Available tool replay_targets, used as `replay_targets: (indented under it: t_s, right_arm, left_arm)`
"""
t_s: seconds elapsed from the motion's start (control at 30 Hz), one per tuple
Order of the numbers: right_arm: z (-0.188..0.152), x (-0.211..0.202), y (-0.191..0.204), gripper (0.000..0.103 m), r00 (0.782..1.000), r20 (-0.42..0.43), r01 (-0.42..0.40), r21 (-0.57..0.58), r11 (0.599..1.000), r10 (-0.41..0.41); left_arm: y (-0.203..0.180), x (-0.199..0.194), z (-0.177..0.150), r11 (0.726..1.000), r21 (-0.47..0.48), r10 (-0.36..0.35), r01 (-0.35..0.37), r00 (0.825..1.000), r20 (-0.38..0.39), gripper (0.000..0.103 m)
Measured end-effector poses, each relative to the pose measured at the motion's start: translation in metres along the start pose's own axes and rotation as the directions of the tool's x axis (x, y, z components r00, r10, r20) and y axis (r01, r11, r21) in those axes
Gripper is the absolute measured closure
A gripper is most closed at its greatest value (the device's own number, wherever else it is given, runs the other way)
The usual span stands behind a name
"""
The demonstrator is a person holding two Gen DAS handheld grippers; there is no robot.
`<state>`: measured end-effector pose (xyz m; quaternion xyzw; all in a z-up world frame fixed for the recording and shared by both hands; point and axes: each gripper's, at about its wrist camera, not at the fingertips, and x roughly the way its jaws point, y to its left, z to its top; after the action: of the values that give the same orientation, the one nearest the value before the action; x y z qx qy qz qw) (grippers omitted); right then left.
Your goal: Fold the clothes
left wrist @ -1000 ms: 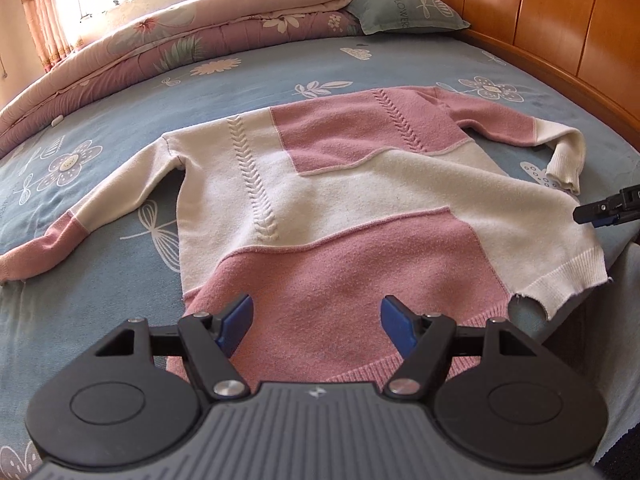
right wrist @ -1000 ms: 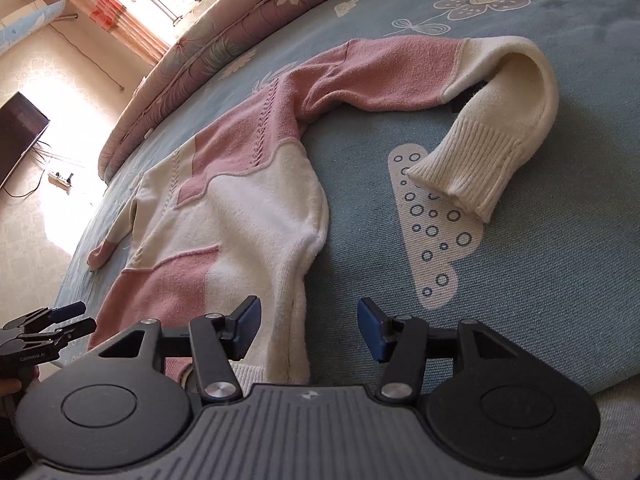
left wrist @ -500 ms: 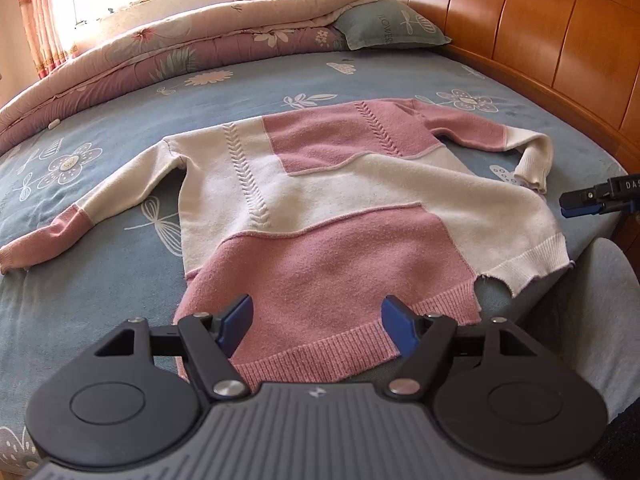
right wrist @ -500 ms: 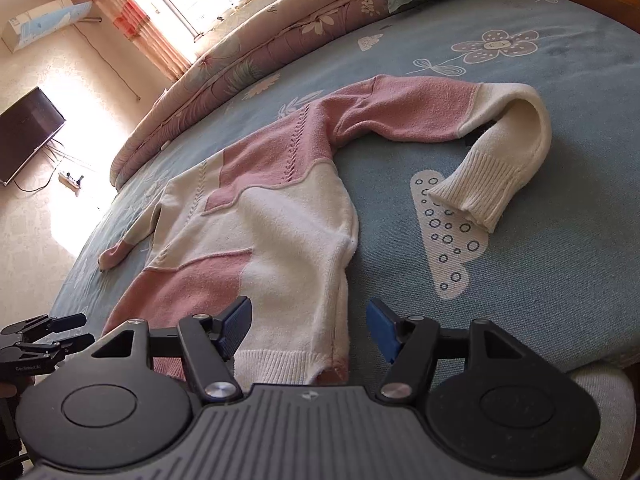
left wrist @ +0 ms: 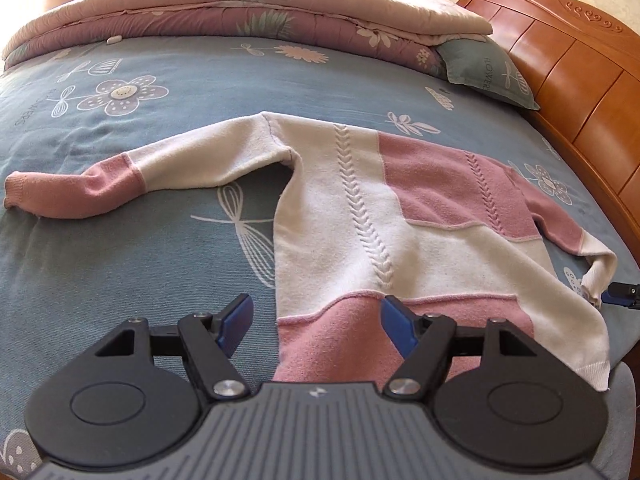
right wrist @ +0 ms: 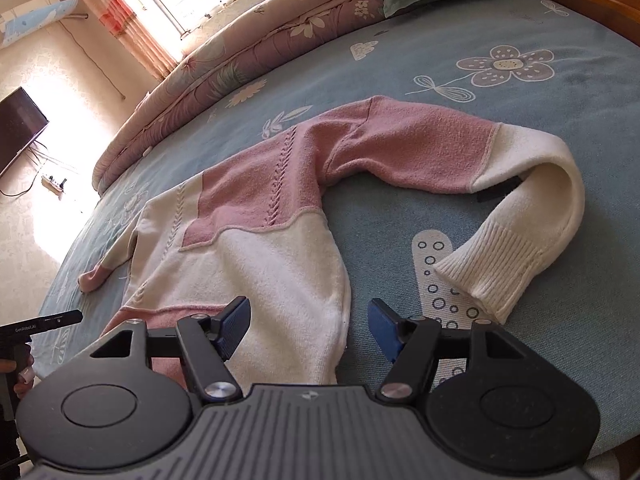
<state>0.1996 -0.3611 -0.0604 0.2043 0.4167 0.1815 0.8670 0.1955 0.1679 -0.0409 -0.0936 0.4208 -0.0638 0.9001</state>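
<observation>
Left gripper (left wrist: pixel 316 316): jaws spread wide, blue pads clear of any cloth, nothing between them but air above the near hem region of the sweater (left wrist: pixel 400 232). Near left edge of the knit's body just inside the gap, pink lower panel running under the right pad's side.

Right gripper (right wrist: pixel 308 322): jaws likewise parted and empty, hovering over the sweater's near right side seam, cream panel under the left pad, bare blue sheet under the right pad. Ribbed cream cuff (right wrist: pixel 486 276) just to the right of the right pad, apart from it.

Sweater spread flat, face up, on the bed sheet (left wrist: pixel 160 264), hem toward the near edge, shoulders toward the far side. Blocks of pink and cream; two vertical braided cable lines down the chest. Left sleeve (left wrist: pixel 120 176) stretched out to the left, cream upper part, pink lower part and cuff. Right sleeve (right wrist: pixel 440 156) pink at the shoulder, cream past the elbow, bent back toward the near side in a hook. Hem corner draped over the near right bed edge.

Beyond: folded floral quilt (left wrist: pixel 248 12) along the far side, grey-green pillow (left wrist: pixel 484 68), wooden headboard (left wrist: pixel 580 76) at right. In the right wrist view, a television (right wrist: pixel 18 128) on the wall at far left.
</observation>
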Motion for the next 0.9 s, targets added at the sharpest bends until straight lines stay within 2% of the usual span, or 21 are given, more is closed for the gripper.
replay_targets:
  t_s: [0.07,0.2,0.37,0.47,0.6,0.7,0.9]
  right_arm:
    - [0.001,0.007,-0.001,0.033,1.000,-0.008,-0.007,0.001,1.000,0.007]
    - [0.005,0.020,-0.004,0.033,1.000,-0.023,-0.005,0.010,1.000,0.005]
    - [0.025,0.033,-0.015,0.032,0.999,-0.019,-0.027,0.034,0.999,0.028]
    - [0.043,0.050,-0.028,0.030,0.997,-0.034,-0.068,0.081,0.994,0.071]
    - [0.070,0.082,-0.049,0.028,0.988,-0.047,-0.134,0.192,0.972,0.145]
    - [0.087,0.111,-0.067,0.027,0.978,-0.030,-0.186,0.323,0.928,0.206]
    - [0.105,0.139,-0.072,0.027,0.981,0.068,-0.195,0.380,0.904,0.183]
  left_arm:
    - [0.013,0.011,0.003,0.999,-0.034,-0.010,0.010,1.000,-0.012,0.036]
    - [0.027,0.038,0.014,0.993,-0.101,-0.056,0.053,0.998,-0.019,0.036]
    - [0.025,0.066,0.034,0.992,-0.094,-0.080,0.080,0.997,-0.006,0.036]
    - [0.023,0.081,0.046,0.993,-0.084,-0.085,0.084,0.996,-0.004,0.036]
    - [0.022,0.100,0.061,0.993,-0.078,-0.093,0.093,0.996,0.004,0.036]
    - [0.021,0.113,0.073,0.992,-0.073,-0.100,0.100,0.995,0.010,0.036]
    - [0.020,0.135,0.089,0.988,-0.080,-0.127,0.129,0.991,0.031,0.036]
